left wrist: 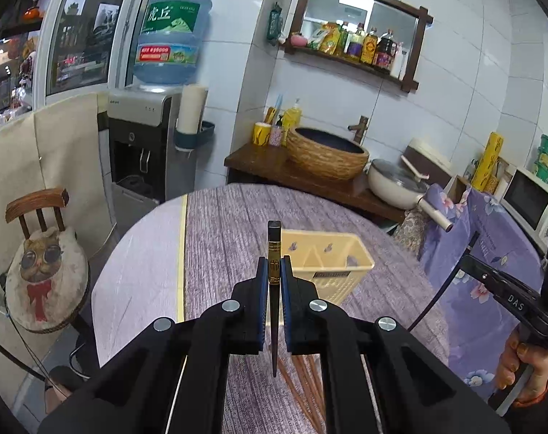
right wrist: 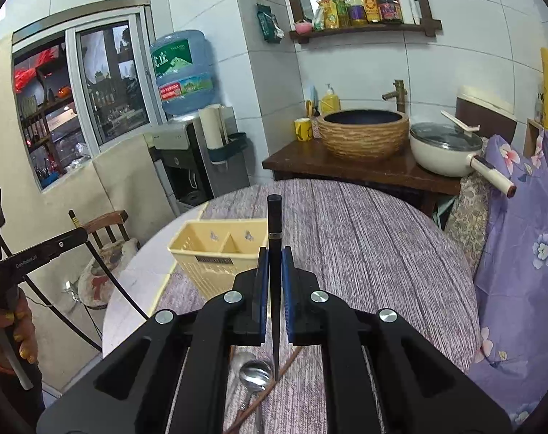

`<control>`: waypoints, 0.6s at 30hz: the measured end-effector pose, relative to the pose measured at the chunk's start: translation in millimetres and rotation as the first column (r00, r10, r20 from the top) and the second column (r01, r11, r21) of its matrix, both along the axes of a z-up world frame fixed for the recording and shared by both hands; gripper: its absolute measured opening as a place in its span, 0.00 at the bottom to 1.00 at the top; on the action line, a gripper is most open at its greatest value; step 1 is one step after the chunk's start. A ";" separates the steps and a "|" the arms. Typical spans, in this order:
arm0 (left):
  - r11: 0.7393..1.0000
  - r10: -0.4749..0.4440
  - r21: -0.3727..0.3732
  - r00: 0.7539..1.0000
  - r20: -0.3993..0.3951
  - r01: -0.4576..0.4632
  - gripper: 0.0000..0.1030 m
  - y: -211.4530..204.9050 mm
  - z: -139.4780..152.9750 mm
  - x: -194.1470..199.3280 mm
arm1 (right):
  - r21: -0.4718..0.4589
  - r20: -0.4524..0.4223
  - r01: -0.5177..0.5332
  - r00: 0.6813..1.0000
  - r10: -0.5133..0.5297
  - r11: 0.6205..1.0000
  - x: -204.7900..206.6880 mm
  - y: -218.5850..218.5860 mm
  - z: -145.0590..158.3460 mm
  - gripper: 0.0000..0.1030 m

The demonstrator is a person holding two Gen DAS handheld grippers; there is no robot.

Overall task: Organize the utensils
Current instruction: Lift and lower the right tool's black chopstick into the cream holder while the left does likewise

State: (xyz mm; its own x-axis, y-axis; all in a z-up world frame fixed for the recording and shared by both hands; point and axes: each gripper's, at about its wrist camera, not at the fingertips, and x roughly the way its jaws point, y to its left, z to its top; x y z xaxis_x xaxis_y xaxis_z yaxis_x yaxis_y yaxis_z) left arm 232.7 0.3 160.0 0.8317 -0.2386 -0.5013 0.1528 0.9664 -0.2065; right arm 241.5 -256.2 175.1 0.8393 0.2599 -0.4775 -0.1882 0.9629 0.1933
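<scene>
Water dispenser (left wrist: 143, 144) with blue bottle (left wrist: 172, 36), woven basin (left wrist: 326, 152), white pan (right wrist: 444, 152), microwave (left wrist: 530, 202), cat-cushion chair (left wrist: 42, 271)

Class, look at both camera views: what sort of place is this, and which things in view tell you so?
Most likely a home kitchen or dining corner: a shelf of sauce bottles, a lidded pan beside a basin with a tap, and a water dispenser.

Black chopstick with gold band (left wrist: 274, 253) stands upright, pinched near its thick top, thin tip hanging down. Second black chopstick (right wrist: 274, 238) also upright, pinched the same way. Yellow plastic basket (left wrist: 324, 264) with divided slots sits on counter, looks empty. Brown chopsticks (left wrist: 302, 379) lie flat on cloth. Silver spoon (right wrist: 254, 376) lies beside one.
</scene>
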 end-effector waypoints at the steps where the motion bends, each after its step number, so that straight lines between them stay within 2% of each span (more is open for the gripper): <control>1: 1.000 -0.005 -0.005 1.000 0.011 0.005 0.08 -0.2 7.8 0.3 | 0.004 0.012 -0.007 1.000 0.007 1.000 1.0 1.7 8.8 0.08; 5: 0.998 -0.022 -0.050 0.998 0.054 0.024 0.08 -1.4 46.2 6.5 | 0.010 0.074 -0.009 0.997 0.008 1.000 8.2 9.4 47.6 0.08; 10: 0.997 0.055 -0.070 0.986 0.156 -0.044 0.08 -10.4 89.3 24.8 | 0.027 0.157 0.026 0.987 -0.030 0.999 28.8 23.7 95.9 0.08; 14: 0.993 0.105 -0.073 0.974 0.201 -0.092 0.08 -21.5 99.1 45.5 | 0.030 0.188 0.052 0.981 -0.057 0.998 50.4 39.1 114.2 0.08; 18: 0.994 0.107 -0.054 0.977 0.187 -0.098 0.08 -32.6 85.3 65.0 | 0.037 0.190 0.084 0.978 -0.090 0.996 72.6 48.0 107.9 0.08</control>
